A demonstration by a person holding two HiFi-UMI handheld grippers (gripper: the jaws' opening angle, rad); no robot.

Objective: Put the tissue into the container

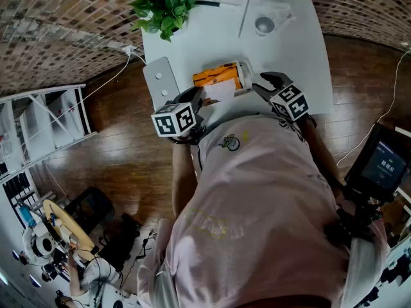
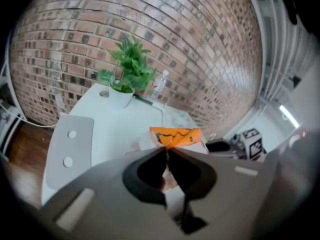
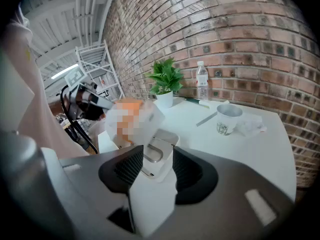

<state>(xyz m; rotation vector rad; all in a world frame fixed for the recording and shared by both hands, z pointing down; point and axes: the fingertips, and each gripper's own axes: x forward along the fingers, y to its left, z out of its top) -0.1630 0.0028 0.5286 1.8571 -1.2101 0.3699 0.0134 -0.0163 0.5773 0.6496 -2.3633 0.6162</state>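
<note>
In the head view's upper centre, the right gripper (image 3: 152, 154) clamps the white container (image 3: 150, 199) beside the orange tissue pack (image 1: 217, 76) on the white table (image 1: 192, 37), while the left gripper (image 2: 166, 150), jaws pressed together, points at that pack.

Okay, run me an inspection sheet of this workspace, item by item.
Surface: white table, set against a brick wall.
Job's things: orange tissue pack next to the white container; tissue at the pack's mouth.
Clutter: potted plant, bottle, cup, crumpled wrap, grey pad.
Grippers: left tool shut, apparently pinching the tissue; right tool shut on the container.
Cables: white cable over the floor at left; another cable at right.
Surroundings: wood floor, white shelving, screen on a stand.
</note>
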